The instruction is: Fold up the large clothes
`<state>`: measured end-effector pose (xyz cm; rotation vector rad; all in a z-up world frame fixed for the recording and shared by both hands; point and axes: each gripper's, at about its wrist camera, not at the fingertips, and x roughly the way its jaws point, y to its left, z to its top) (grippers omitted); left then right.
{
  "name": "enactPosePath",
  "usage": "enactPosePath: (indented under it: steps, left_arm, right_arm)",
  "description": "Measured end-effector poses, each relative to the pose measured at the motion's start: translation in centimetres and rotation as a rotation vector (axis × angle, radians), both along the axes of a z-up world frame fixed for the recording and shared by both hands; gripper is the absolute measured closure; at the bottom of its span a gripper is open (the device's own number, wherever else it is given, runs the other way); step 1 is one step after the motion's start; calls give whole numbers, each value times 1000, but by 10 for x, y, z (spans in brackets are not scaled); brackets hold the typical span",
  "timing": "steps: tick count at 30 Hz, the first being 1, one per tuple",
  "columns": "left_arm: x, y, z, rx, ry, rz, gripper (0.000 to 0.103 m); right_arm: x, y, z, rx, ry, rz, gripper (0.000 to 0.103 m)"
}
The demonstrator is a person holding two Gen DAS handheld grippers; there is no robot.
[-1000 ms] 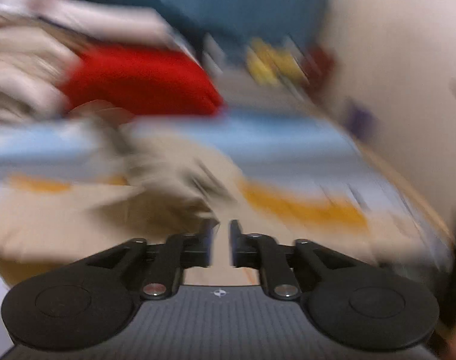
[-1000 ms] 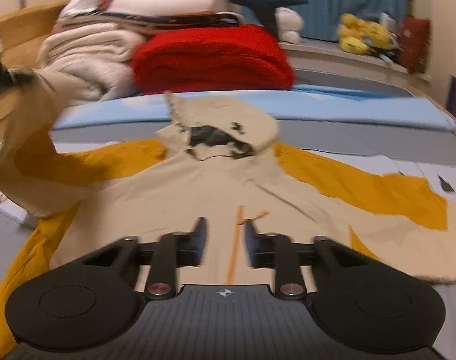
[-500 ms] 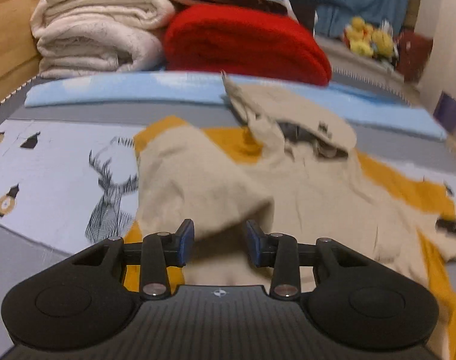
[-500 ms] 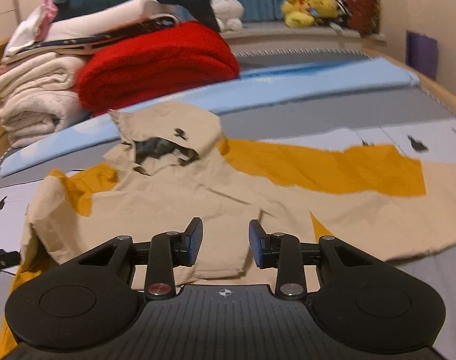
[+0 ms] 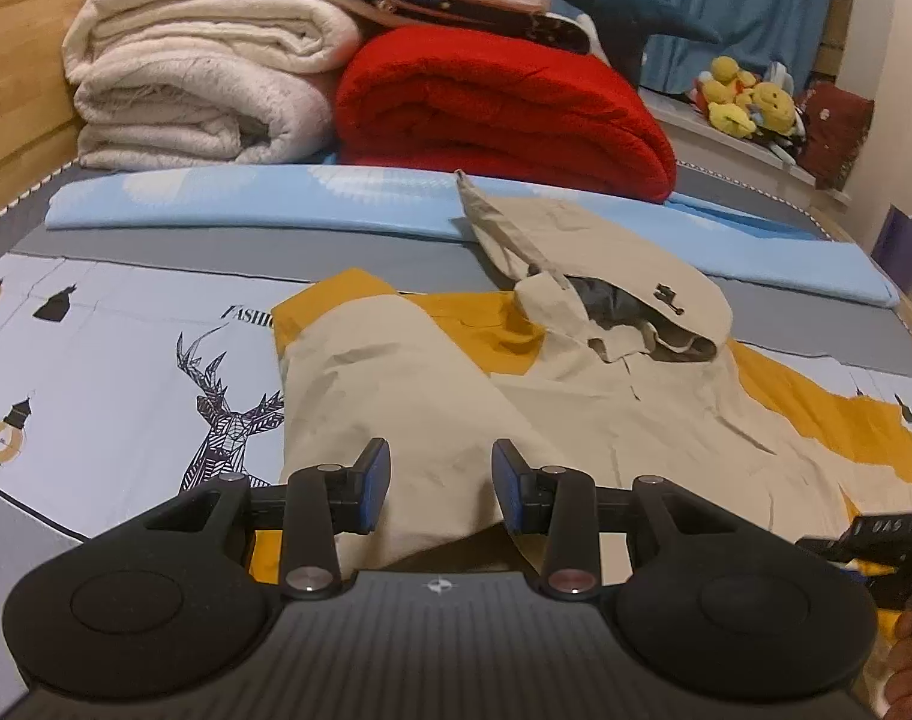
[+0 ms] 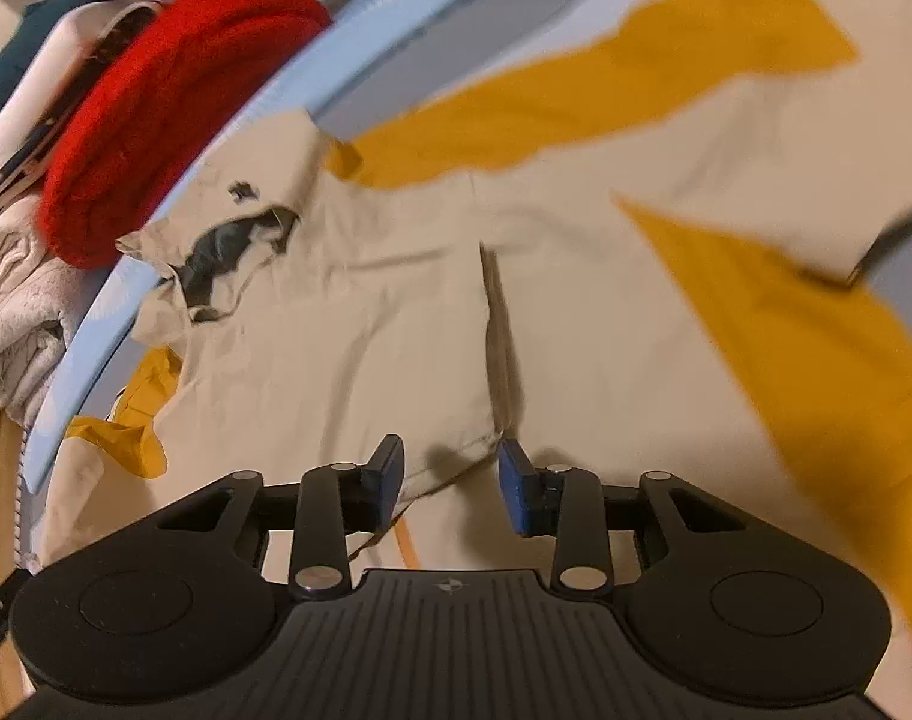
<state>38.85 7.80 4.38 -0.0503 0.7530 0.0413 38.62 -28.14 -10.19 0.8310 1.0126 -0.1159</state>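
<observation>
A beige and mustard hooded jacket (image 5: 606, 396) lies spread on the bed, hood (image 5: 630, 282) towards the pillows. Its left sleeve (image 5: 384, 372) is folded across the chest. My left gripper (image 5: 441, 480) is open, and the sleeve's end lies loose between its pads. In the right wrist view the jacket (image 6: 348, 324) looks tilted and blurred. My right gripper (image 6: 450, 474) hovers low over the folded sleeve's cuff (image 6: 456, 450). Its jaws are opening, and the cuff edge lies between them untouched. The other sleeve (image 6: 756, 150) stretches out to the right.
A red blanket (image 5: 498, 108) and cream blankets (image 5: 204, 90) are stacked at the head of the bed behind a light blue pad (image 5: 264, 204). Plush toys (image 5: 744, 102) sit on a ledge at back right. The deer-print sheet (image 5: 96, 372) shows left of the jacket.
The left gripper carried the sleeve over the jacket's chest, let it drop and opened. The right gripper sank toward the jacket and rolled, so its view is tilted.
</observation>
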Motion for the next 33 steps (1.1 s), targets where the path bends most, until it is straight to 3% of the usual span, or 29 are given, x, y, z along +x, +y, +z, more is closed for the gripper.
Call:
enactPosePath:
  steps: [4,8,11,13,17,21,23,29,31,33]
  left_arm:
    - [12,13,-3,-4,0,43,62]
    - [21,27,-5,-8,12,96,62]
    - [25,35,-6,-16,19,117,62]
    - [27,37,-7,-18,22,118,62]
    - [30,37,-10,-10,32,115,62]
    - [33,35,-15,-7,53,114,62]
    - [36,33,-20,-8,72,99,61]
    - [42,28,-48,-26,185,45,61]
    - [43,31,-59,-51,229,48,61]
    - [44,36,-70,-70,275,59,61]
  right_arm:
    - [6,3,-16,49,41,-39,64]
    - [12,2,-14,25,20,-60,65]
    - [13,-4,-9,-2,-9,-67,87]
    - [13,-7,-1,-18,-51,-71,94]
    - [5,-7,43,-171,-230,-100,98]
    - [-18,-13,85,-414,-406,-274,98]
    - [-20,-20,90,-482,-394,-332,98]
    - [-9,-53,62,-424,-161,-416,91]
    - [-8,-58,60,-423,-162,-424,90]
    - [-6,-60,61,-408,-181,-413,82]
